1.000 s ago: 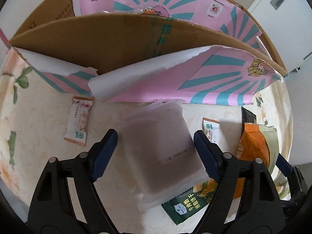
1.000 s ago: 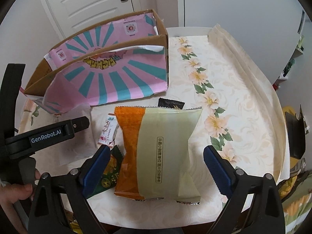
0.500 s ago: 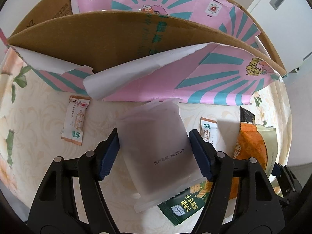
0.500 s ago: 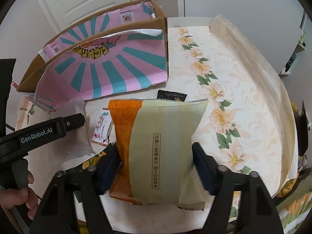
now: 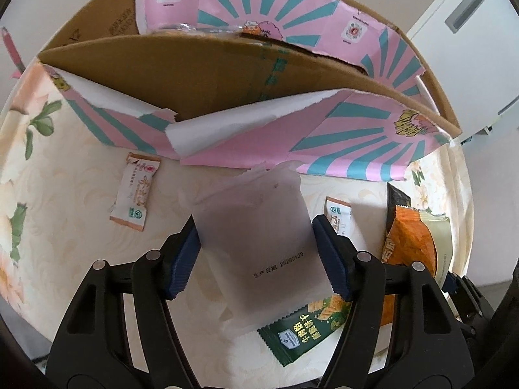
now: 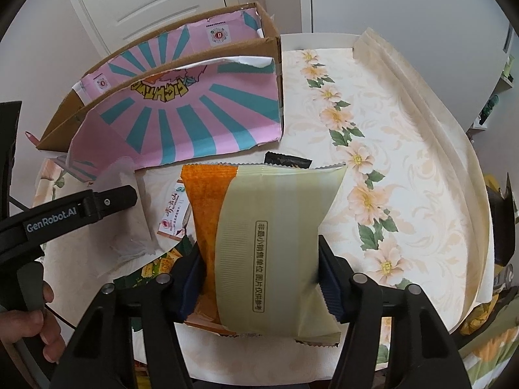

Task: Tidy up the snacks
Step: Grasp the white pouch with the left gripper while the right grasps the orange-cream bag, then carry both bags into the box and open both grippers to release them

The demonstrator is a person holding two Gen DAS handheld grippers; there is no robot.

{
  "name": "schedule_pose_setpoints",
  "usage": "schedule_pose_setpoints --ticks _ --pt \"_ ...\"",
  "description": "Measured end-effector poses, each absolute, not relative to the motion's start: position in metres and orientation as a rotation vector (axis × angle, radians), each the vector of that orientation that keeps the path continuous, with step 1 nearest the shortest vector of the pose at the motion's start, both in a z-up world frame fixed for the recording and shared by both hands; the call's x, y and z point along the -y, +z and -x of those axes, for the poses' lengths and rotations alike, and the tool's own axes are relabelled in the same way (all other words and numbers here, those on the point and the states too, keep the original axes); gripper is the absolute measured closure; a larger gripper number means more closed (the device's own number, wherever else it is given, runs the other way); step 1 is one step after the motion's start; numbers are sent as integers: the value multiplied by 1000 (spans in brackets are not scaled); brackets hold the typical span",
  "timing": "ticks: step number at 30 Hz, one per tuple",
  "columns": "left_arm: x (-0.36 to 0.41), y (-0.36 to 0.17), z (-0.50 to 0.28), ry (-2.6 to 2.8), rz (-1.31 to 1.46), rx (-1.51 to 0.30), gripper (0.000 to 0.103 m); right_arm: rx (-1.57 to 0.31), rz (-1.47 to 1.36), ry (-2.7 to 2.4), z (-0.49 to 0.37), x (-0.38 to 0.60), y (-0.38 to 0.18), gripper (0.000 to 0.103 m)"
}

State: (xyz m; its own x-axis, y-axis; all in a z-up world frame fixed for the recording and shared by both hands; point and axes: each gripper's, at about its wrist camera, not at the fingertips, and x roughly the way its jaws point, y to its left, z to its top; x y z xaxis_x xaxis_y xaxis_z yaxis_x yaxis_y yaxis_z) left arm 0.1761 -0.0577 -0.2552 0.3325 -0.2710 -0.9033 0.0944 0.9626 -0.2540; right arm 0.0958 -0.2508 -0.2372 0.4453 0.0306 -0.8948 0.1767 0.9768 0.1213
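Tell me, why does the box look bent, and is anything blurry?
Left wrist view: the fisheye lens bows the cardboard box into an arc, with dark corners; the white packet looks hazy. Right wrist view: the table edge curves too; print on the orange-and-green bag stays sharp.

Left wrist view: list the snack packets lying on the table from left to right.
white-and-orange sachet → frosted white packet held in the left tool → second small sachet → orange-and-green bag
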Motion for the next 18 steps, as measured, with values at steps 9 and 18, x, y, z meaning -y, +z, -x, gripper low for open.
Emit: schedule_pose_setpoints --ticks 9,18 --pt "50 -228 -156 -236 238 -1170 40 -1075 -201 -75 -91 251 -226 46" --pt "51 -189 -149 -249 275 -1093 40 -1030 -192 -60 -85 252 -207 46"
